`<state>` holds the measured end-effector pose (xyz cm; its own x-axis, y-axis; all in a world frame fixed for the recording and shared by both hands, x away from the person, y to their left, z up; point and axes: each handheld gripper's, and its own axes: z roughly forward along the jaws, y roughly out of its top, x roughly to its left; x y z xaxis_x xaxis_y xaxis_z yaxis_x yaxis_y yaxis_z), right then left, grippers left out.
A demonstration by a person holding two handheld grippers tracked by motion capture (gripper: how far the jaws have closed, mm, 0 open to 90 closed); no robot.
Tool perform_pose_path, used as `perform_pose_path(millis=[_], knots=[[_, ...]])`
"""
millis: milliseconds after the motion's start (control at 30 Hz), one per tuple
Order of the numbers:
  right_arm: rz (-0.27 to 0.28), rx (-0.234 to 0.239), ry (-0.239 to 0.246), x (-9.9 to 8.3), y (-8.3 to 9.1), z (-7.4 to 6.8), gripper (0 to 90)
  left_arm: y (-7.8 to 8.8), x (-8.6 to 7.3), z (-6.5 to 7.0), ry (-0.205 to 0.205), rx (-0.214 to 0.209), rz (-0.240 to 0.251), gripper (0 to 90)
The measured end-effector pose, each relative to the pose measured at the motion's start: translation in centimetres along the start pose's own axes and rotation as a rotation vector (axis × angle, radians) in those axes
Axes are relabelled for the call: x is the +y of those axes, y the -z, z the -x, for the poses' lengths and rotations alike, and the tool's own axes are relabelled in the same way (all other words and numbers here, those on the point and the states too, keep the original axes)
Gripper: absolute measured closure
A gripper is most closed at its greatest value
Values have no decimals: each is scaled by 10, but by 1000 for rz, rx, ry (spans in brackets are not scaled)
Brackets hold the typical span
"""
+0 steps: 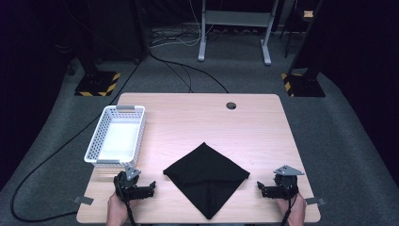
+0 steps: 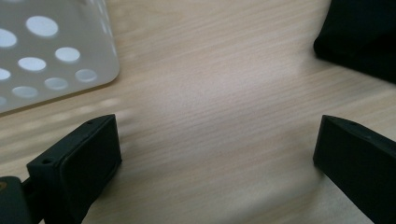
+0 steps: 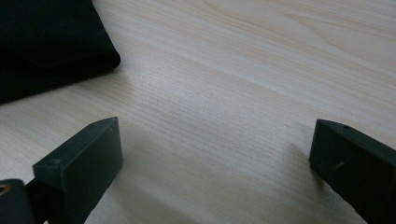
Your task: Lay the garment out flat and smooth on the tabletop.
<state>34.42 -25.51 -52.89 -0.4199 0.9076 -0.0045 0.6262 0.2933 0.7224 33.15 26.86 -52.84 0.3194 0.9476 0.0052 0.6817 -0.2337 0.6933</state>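
Black jaws sitting nearest the person: left gripper (image 1: 139, 187) and right gripper (image 1: 271, 187) both resting low at the near edge of the wooden table (image 1: 254, 122), jaws standing fully apart, nothing between them, just bare wood showing in each gripper view. Hands coming in from the bottom edge, grippers lying roughly level, each one angling inward toward the middle

Between them, lying flat and untouched: folded black cloth (image 1: 206, 176), turned like a diamond, near corner pointing at the person. Left gripper view is catching its edge at upper right (image 2: 359, 42), right gripper view at upper left (image 3: 46, 42). Apart from both grippers

Farther back on the left: white perforated basket (image 1: 117, 136), looking empty, just ahead of the left gripper

Judging this as the start, with the approach not yet begun. Next move is probably calling for each gripper to be sliding in to a side corner of the cloth and pinching an edge off the table; thin fabric on flat wood, so jaws need to be coming in low
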Motion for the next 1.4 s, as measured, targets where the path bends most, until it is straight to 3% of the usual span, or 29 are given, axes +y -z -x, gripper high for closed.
perform_pose_path(millis=[100,200,300,500,633,833,933,1033,1233,1400], knots=[[-1,-6,0,0,0,0,11,5,4,1,-6,6,23,41],[6,-24,5,2,0,-1,0,11,13,7,-38,-52,75,41],[47,11,-25,8,2,-5,0,6,24,19,-94,-97,100,42],[102,53,11,41,4,-40,0,-20,44,42,-146,-200,96,37],[100,101,46,61,-9,-66,0,-39,52,53,-147,-230,67,33],[25,151,106,68,-44,-98,6,-46,53,61,-172,-197,54,37],[2,168,99,63,-55,-102,23,-47,48,57,-152,-224,49,35],[3,189,77,59,-57,-100,25,-46,47,58,-163,-219,51,36],[-4,194,99,55,-53,-103,26,-39,39,61,-170,-200,54,37],[3,210,129,47,-46,-109,27,-29,28,64,-150,-196,48,40]])
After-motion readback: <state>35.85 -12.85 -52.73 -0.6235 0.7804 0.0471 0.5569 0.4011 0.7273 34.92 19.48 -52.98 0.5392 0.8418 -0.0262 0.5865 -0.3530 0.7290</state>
